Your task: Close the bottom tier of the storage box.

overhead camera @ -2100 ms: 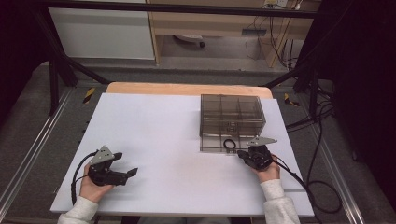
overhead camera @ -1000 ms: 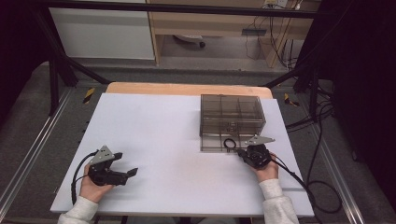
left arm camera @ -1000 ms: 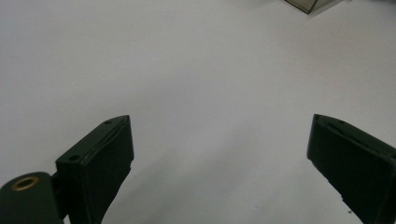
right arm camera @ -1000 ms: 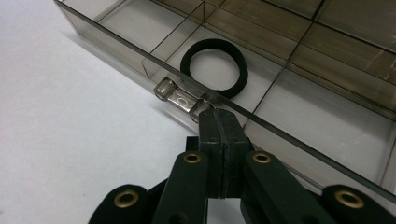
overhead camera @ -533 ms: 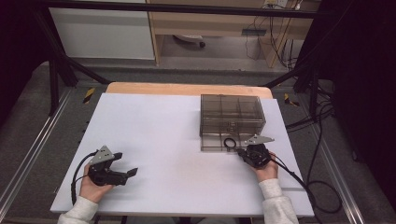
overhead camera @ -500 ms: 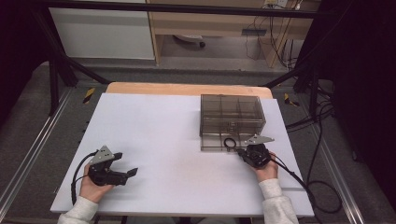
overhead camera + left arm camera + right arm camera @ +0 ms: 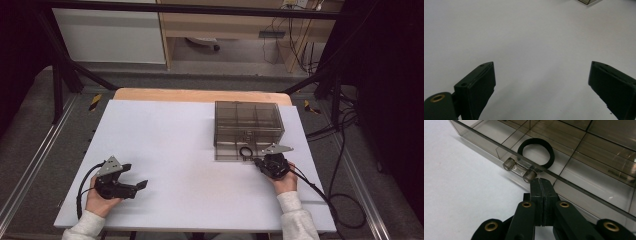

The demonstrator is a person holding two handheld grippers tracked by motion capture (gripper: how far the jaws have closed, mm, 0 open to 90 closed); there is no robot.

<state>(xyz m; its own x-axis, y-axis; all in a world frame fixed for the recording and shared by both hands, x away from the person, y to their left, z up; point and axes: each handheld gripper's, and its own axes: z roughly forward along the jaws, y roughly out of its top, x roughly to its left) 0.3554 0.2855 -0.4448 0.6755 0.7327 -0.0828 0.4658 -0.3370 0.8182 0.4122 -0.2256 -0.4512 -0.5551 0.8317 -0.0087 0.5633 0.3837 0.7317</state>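
A smoky see-through compartment box (image 7: 246, 121) stands on the right half of the white table (image 7: 190, 150). A black ring (image 7: 245, 151) lies at the box's near edge, and in the right gripper view the black ring (image 7: 536, 152) shows just past the clear latch (image 7: 519, 170). My right gripper (image 7: 256, 161) is shut, its pads pressed together. The right gripper's tip (image 7: 541, 181) sits against the box's front rim beside the latch. My left gripper (image 7: 134, 176) rests near the front left corner with its jaws wide apart. Nothing but bare table lies between the left gripper's jaws (image 7: 542, 64).
The box's dividers (image 7: 574, 147) form several compartments. A cable (image 7: 320, 192) trails from the right gripper over the table's right edge. A black frame and metal rails (image 7: 35, 165) border the table. Shelving (image 7: 240, 25) stands beyond the far edge.
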